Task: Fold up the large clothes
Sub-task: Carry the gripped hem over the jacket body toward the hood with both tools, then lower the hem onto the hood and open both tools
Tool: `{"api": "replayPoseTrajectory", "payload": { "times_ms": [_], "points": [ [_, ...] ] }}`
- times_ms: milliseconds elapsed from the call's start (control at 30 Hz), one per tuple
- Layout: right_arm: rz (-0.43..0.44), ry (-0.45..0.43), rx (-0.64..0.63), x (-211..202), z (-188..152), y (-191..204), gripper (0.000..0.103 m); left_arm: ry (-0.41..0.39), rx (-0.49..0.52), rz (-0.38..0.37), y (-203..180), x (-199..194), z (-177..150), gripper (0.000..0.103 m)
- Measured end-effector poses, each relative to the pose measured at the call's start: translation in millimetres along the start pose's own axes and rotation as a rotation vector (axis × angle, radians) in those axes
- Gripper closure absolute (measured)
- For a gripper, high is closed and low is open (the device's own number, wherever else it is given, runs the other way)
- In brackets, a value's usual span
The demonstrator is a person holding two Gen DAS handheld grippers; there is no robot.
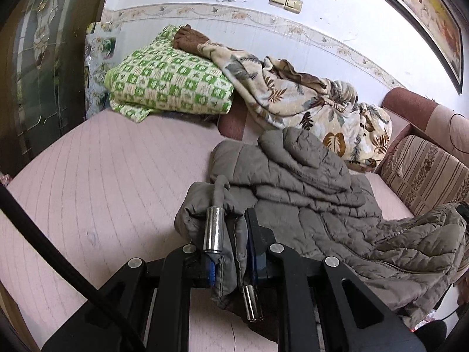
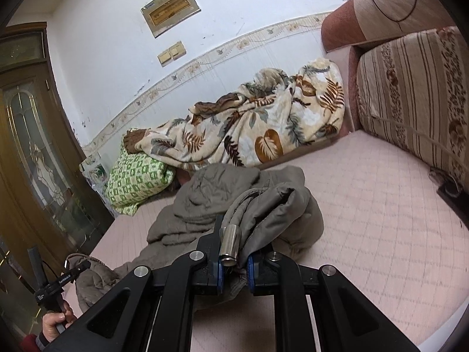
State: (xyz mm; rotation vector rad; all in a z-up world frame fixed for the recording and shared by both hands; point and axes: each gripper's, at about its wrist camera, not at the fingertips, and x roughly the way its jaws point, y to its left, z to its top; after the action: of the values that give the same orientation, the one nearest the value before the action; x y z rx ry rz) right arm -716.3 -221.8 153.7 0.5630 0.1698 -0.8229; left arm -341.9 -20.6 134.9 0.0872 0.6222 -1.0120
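Sofa seat (image 1: 102, 176): a wide pink quilted surface was seen across both views, and everything else was carried by it.
Back cushions (image 2: 410, 94): striped cushions with a flower pattern were seen at about 2 o'clock in the right wrist view, upright against the sofa back.
Leaf blanket (image 1: 307, 99): a crumpled cream blanket with brown leaves was laid along the wall at 12 to 1 o'clock, behind the jacket, with one end over the green blanket.
Green blanket (image 1: 167, 82): a folded green and white checked blanket was placed at about 11 o'clock, near the wooden door (image 2: 35, 152).
Jacket (image 1: 307, 193): the large grey-brown quilted jacket was found in the middle of the seat, bunched and partly raised from it; its far part was lying on the seat, while two edges were lifted by the tools.
Left gripper (image 1: 231, 234): the jaws were pressed together on a fold of the jacket edge, and the cloth was seen hanging down between the blue pads.
Right gripper (image 2: 234, 252): the jaws were pinched on another bunched edge of the jacket, which was piled just beyond the fingertips.
Person's hand (image 2: 57, 322): it was seen at 8 o'clock in the right wrist view, closed around the handle of the left tool.
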Motion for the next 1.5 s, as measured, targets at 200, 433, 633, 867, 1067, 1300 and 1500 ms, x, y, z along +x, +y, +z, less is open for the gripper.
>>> {"api": "replayPoseTrajectory", "payload": {
  "times_ms": [200,433,633,867,1067,1300,1500],
  "points": [
    [0.014,-0.014,0.013,23,36,-1,0.091,-0.04,0.009,-0.015,-7,12,40,0.087],
    [0.002,-0.02,0.011,71,82,-5,0.091,-0.059,0.028,-0.019,-24,55,93,0.087],
    [-0.016,0.004,0.009,137,122,-16,0.091,-0.041,0.006,-0.037,-32,118,140,0.087],
    [-0.053,0.053,0.025,237,156,-41,0.091,0.017,-0.012,-0.014,-40,212,181,0.087],
    [-0.095,0.124,0.059,323,159,-65,0.091,0.118,-0.001,0.055,-44,310,186,0.085],
    [-0.153,0.215,0.146,392,138,-104,0.09,0.199,-0.127,-0.018,-14,358,182,0.077],
    [-0.129,0.309,0.29,414,130,-134,0.087,0.197,-0.208,-0.101,4,353,194,0.066]
  ]
}}
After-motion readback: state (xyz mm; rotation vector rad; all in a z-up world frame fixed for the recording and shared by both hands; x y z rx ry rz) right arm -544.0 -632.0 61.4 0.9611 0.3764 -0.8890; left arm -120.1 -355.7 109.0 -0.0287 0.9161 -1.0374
